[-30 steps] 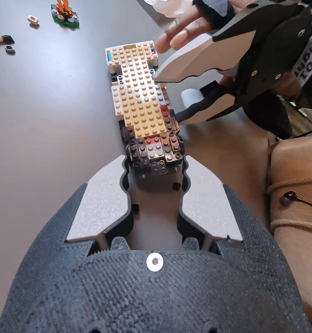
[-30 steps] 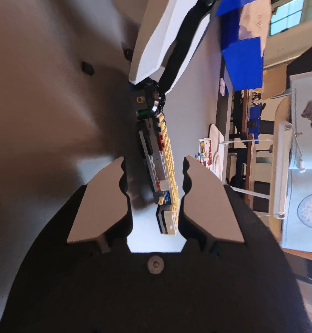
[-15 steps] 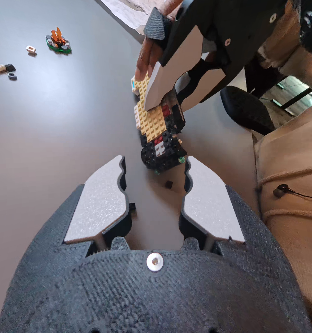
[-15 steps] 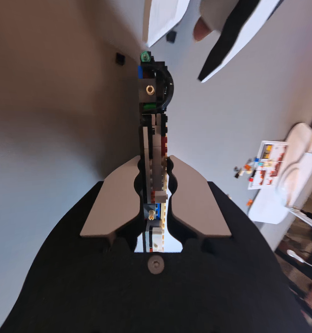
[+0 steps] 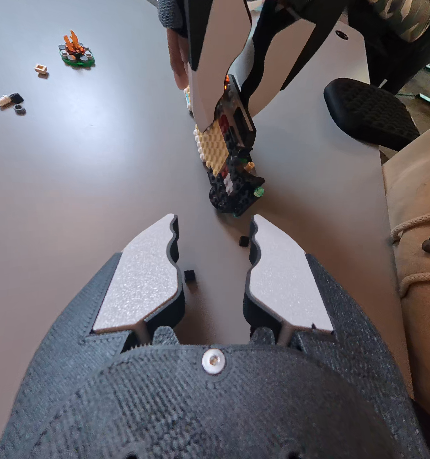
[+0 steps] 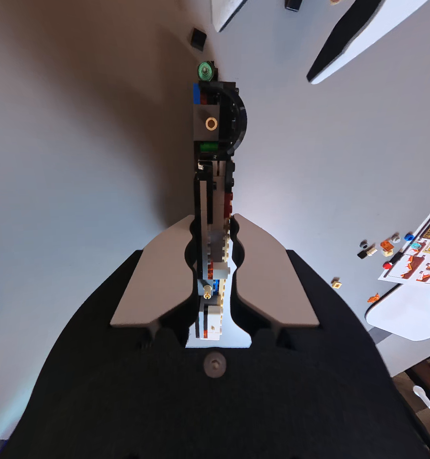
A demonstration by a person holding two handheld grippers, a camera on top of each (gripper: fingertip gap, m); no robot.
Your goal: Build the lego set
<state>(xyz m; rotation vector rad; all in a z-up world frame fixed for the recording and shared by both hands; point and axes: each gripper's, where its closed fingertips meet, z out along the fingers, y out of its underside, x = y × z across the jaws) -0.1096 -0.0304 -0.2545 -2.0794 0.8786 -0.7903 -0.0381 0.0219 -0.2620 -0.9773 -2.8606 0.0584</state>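
Observation:
My right gripper [image 6: 212, 218] is shut on a long toy-brick model [image 6: 215, 173], tan on top and black at its far end, and holds it tilted on edge with both pads pressed on its sides. In the left wrist view the same model [image 5: 227, 159] hangs from the right gripper's fingers [image 5: 209, 82], its black end just above the grey table [image 5: 109, 161]. My left gripper [image 5: 214, 218] is open and empty, just short of the model's black end. Two small black pieces lie by its fingers, one [image 5: 243, 241] near the right finger, one [image 5: 189, 275] near the left.
A small orange-and-green brick build [image 5: 76, 53] and loose small pieces [image 5: 10, 100] lie at the far left of the table. A printed sheet [image 6: 422, 248] with scattered small pieces [image 6: 382, 246] lies at the right wrist view's right edge. A black chair seat [image 5: 370, 111] stands past the table edge. About 10 cm separates my left fingertips from my right.
The right gripper closed on the brick model and tipped it up on edge, off the table. The left gripper drew back from the model's black end and stayed open.

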